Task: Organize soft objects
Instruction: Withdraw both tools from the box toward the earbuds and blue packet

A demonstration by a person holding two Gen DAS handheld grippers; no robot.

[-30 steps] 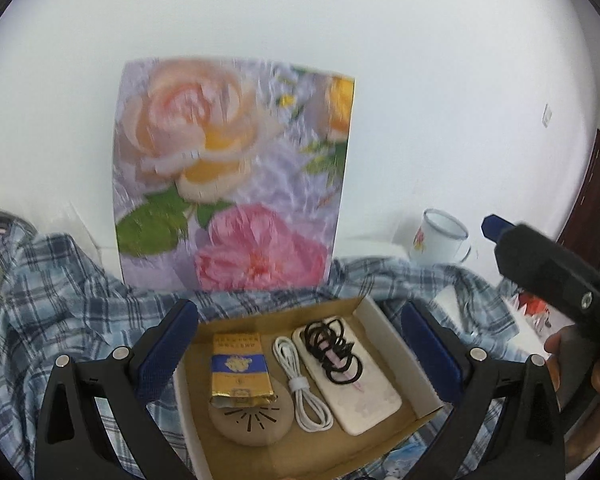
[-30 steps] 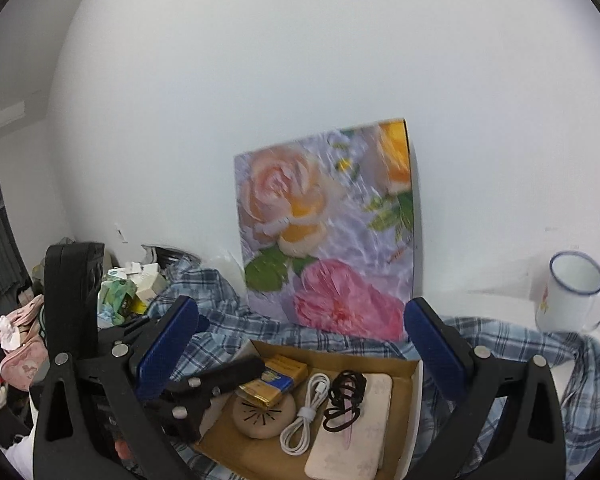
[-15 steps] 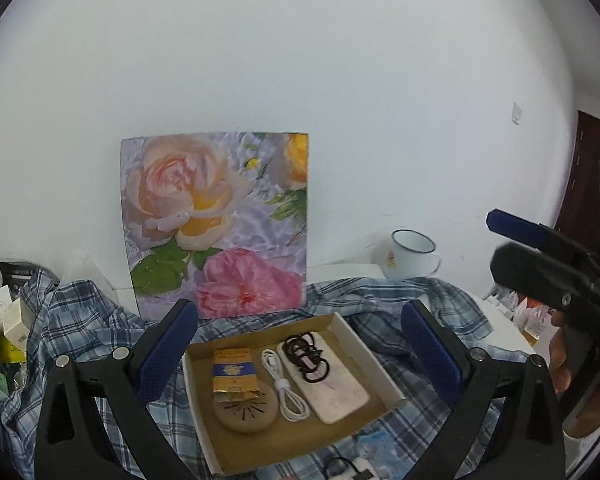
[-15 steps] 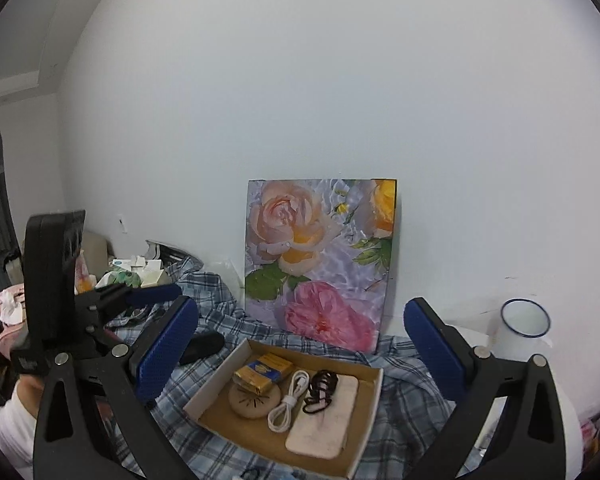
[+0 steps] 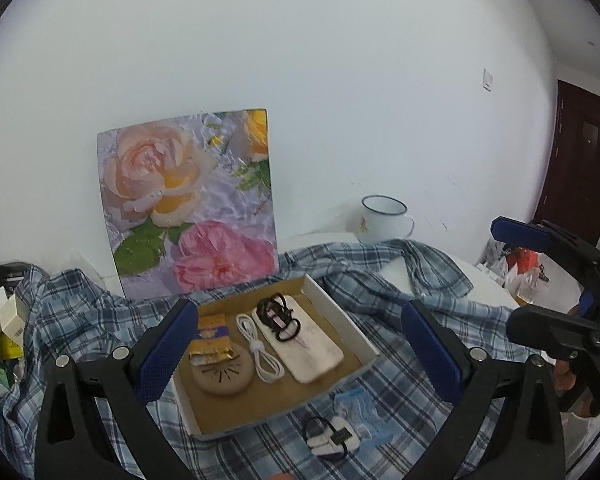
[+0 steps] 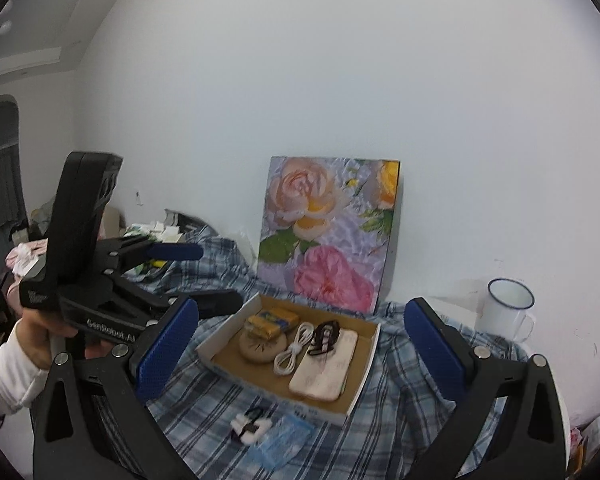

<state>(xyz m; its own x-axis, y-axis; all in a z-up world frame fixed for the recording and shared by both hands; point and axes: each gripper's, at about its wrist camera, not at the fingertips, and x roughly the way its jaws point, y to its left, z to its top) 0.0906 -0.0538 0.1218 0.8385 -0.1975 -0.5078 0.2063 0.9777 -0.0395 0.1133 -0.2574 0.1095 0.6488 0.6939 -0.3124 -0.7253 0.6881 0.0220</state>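
Both hand-held grippers, left [image 5: 300, 348] and right [image 6: 300, 344], hover wide open and empty above the box [image 5: 342, 314]. Next, probably, reach down for the white bundle [image 6: 251, 429] lying on the cloth [image 6: 400, 420].

Cardboard box [image 6: 364, 376] on plaid cloth [image 6: 400, 408] (tools spread)
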